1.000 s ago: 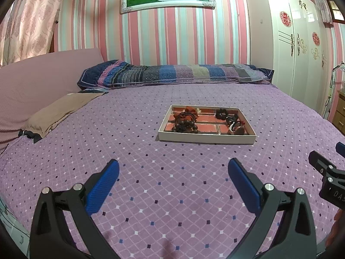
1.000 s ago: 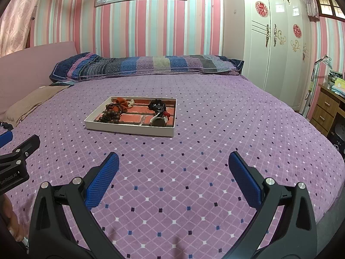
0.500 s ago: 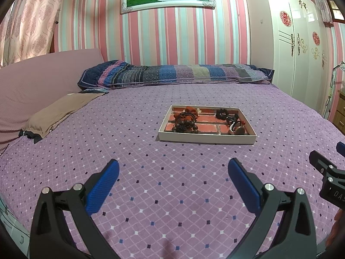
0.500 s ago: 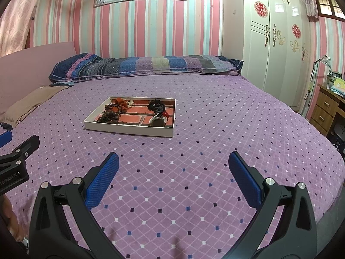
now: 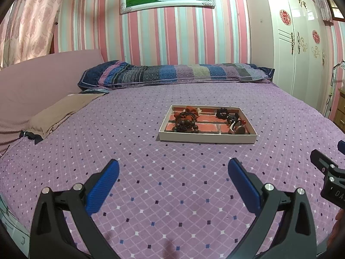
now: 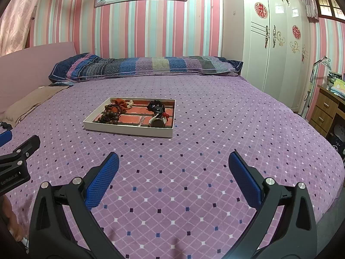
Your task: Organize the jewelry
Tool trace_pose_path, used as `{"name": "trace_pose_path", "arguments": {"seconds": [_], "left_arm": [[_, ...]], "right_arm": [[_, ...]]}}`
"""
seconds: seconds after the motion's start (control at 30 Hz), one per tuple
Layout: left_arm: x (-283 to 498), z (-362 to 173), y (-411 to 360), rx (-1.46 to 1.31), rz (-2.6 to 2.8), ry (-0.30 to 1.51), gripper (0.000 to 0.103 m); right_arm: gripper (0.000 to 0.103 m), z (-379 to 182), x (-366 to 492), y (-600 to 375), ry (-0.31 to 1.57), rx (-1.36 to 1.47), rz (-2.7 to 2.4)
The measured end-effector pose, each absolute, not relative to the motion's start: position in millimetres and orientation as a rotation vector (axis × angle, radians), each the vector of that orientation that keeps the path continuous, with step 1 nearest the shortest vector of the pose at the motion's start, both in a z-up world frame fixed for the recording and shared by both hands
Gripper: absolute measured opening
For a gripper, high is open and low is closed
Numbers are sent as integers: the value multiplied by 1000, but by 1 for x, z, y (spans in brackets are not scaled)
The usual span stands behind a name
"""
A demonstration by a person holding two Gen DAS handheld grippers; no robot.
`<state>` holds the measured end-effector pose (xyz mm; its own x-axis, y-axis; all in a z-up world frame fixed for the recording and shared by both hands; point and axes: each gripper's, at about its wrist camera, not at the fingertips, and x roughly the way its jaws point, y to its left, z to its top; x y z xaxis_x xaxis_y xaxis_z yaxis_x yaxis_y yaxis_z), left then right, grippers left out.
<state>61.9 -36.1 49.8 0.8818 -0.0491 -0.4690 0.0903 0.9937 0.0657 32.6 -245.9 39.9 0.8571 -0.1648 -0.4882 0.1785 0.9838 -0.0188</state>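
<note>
A white shallow tray point(image 5: 207, 139) with a brick-patterned floor lies on the purple bedspread, also in the right wrist view point(image 6: 127, 131). In it lie a dark wooden bead bracelet point(image 5: 185, 125) point(image 6: 108, 116), an orange fabric piece point(image 5: 192, 109) point(image 6: 120, 103), a black hair tie point(image 5: 222, 113) point(image 6: 155, 104) and a small cluster with a red bead point(image 5: 237, 127) point(image 6: 159, 119). My left gripper point(image 5: 172, 172) is open and empty, well short of the tray. My right gripper point(image 6: 173, 166) is open and empty, also short of it.
A striped long pillow point(image 5: 176, 73) lies at the bed's head. A tan folded cloth point(image 5: 62, 110) lies at left. A white wardrobe point(image 6: 278, 49) and a wooden drawer unit point(image 6: 325, 112) stand at right. The other gripper's tip shows at each view's edge point(image 5: 327, 177) point(image 6: 17, 157).
Both grippers have drifted slightly, the right one a little back from the tray. Both stay open; the tray's contents have not moved.
</note>
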Motion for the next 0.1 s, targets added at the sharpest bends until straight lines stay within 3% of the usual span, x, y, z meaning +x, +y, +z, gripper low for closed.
{"name": "trace_pose_path", "arguments": {"seconds": [0.1], "left_arm": [[63,50,-36,84,-74,486,98]], "right_arm": [[99,40,33,-246,511,27,-181]]}}
